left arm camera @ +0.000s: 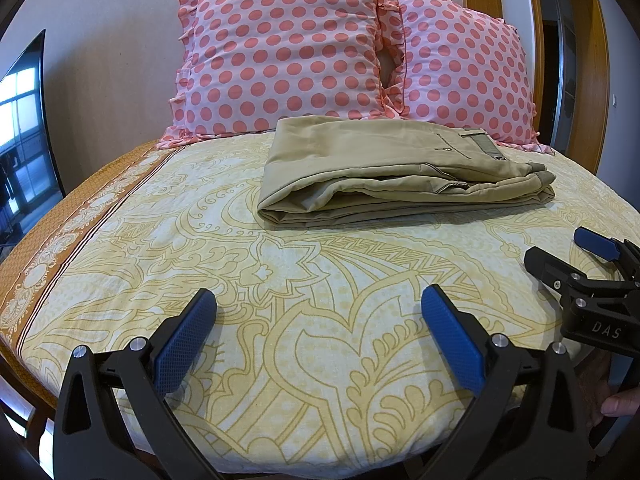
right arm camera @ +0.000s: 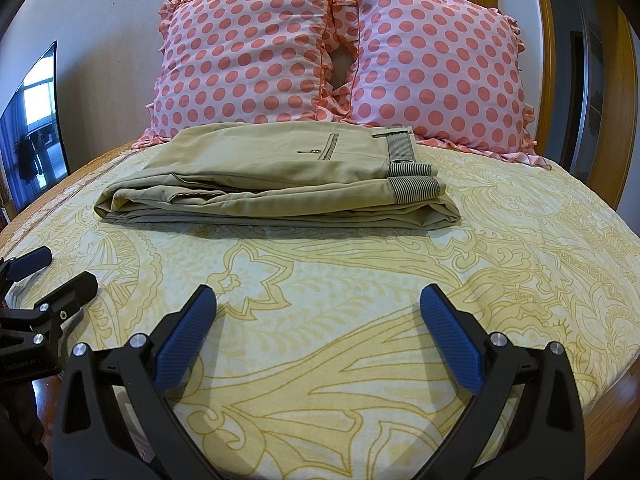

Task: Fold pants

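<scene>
Pants (left arm camera: 400,176) in khaki lie folded into a compact stack on the bed (left arm camera: 280,280), just in front of two pink polka-dot pillows (left arm camera: 288,52) that lean against the wall. From the right wrist view the striped waistband lining (right arm camera: 412,184) faces the bed's right side, and a back pocket with a button shows on top. The left gripper (left arm camera: 318,336) hovers over the yellow patterned sheet near the foot of the bed, its blue-padded jaws spread wide with nothing between them. The right gripper (right arm camera: 318,336) hangs beside it at the same spread, likewise holding nothing. Both are well apart from the pants. A dark screen (right arm camera: 36,128), possibly a television, stands at the left edge, reflecting a window.
</scene>
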{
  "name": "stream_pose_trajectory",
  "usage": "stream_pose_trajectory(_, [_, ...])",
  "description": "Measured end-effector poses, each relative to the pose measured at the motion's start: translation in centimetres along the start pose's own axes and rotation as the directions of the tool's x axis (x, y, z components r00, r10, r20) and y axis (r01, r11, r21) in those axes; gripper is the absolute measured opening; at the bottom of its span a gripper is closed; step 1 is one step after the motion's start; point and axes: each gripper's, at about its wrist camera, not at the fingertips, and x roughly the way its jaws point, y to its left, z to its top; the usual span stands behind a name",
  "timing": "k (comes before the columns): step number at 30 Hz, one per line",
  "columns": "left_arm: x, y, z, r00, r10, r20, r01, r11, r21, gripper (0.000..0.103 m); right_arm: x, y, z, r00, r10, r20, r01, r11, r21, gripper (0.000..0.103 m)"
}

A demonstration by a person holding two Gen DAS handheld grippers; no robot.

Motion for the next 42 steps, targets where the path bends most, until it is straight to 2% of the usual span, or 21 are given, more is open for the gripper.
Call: stream_pose_trajectory(42, [-0.08,-0.42,-0.01,1.000,0.004,0.002,-0.004,1.000,-0.003,0.102,0.06,0.13,-0.07,1.000,-0.003,0.004,0.003,1.000,0.001,0.101])
